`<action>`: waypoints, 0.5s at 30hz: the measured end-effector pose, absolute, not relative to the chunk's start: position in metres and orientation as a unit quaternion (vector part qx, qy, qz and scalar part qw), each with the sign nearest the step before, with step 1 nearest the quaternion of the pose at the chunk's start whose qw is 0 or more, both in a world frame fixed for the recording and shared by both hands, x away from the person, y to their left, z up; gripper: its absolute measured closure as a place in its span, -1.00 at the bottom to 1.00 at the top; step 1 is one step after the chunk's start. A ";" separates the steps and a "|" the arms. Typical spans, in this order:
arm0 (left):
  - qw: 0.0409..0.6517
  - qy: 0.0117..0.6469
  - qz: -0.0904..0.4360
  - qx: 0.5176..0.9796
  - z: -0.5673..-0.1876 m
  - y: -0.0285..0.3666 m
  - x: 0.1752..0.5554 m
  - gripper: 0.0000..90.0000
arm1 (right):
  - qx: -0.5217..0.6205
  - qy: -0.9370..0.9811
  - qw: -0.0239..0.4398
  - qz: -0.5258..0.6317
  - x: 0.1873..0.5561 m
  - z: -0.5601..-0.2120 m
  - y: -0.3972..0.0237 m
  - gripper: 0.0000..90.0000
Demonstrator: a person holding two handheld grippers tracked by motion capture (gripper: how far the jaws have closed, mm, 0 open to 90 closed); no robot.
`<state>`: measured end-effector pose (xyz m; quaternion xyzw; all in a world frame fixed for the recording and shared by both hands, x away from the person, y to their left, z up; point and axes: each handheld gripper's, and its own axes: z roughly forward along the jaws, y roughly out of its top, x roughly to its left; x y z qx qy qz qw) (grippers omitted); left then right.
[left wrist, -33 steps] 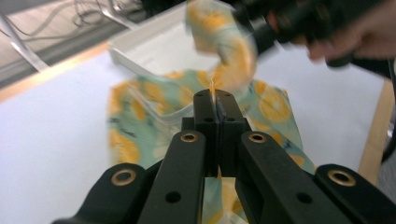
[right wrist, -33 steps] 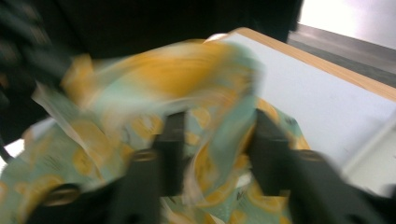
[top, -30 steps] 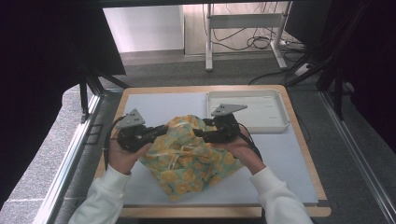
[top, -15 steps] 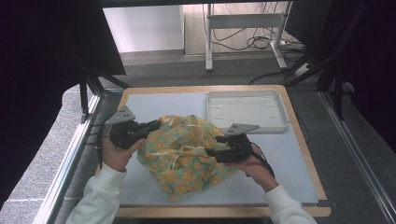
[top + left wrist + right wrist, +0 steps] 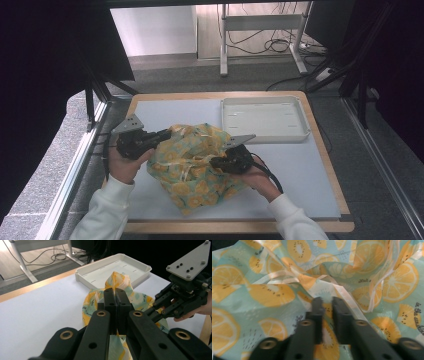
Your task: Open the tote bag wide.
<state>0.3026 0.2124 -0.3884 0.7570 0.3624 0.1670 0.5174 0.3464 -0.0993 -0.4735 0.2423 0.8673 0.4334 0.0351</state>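
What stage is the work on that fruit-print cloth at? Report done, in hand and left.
Done: the fruit-print cloth lies bunched on the white mat, and the left gripper is shut on a raised fold of it. In hand: the right gripper has just been closing, with cloth between its fingers. Left: the cloth is still crumpled, not flat or folded, and the white tray holds nothing.

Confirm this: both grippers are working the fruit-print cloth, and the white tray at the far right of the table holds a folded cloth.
One thing is wrong: the white tray holds nothing, as the high view shows. The rest stands: left gripper and right gripper both work the fruit-print cloth, and the tray sits at the table's far right.
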 end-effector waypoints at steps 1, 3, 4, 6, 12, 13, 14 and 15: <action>0.518 0.362 0.167 0.757 -0.388 0.213 0.302 1.00 | 0.241 0.867 0.034 0.435 0.346 -0.473 -0.100 0.95; 0.518 0.362 0.167 0.757 -0.388 0.212 0.302 1.00 | 0.238 0.865 0.033 0.440 0.345 -0.471 -0.103 0.97; 0.518 0.362 0.167 0.757 -0.388 0.212 0.302 1.00 | 0.241 0.863 0.035 0.443 0.346 -0.470 -0.104 0.96; 0.518 0.361 0.166 0.757 -0.388 0.211 0.302 1.00 | 0.245 0.860 0.046 0.445 0.347 -0.469 -0.106 0.72; 0.517 0.361 0.165 0.758 -0.389 0.210 0.302 1.00 | 0.241 0.857 0.047 0.453 0.349 -0.464 -0.100 -0.14; 0.517 0.361 0.165 0.759 -0.389 0.210 0.303 1.00 | 0.238 0.858 0.043 0.452 0.349 -0.464 -0.097 -0.18; 0.516 0.361 0.165 0.759 -0.389 0.209 0.303 1.00 | 0.236 0.859 0.041 0.452 0.350 -0.463 -0.094 -0.22; 0.516 0.361 0.165 0.759 -0.389 0.209 0.302 1.00 | 0.235 0.860 0.034 0.453 0.351 -0.463 -0.091 -0.25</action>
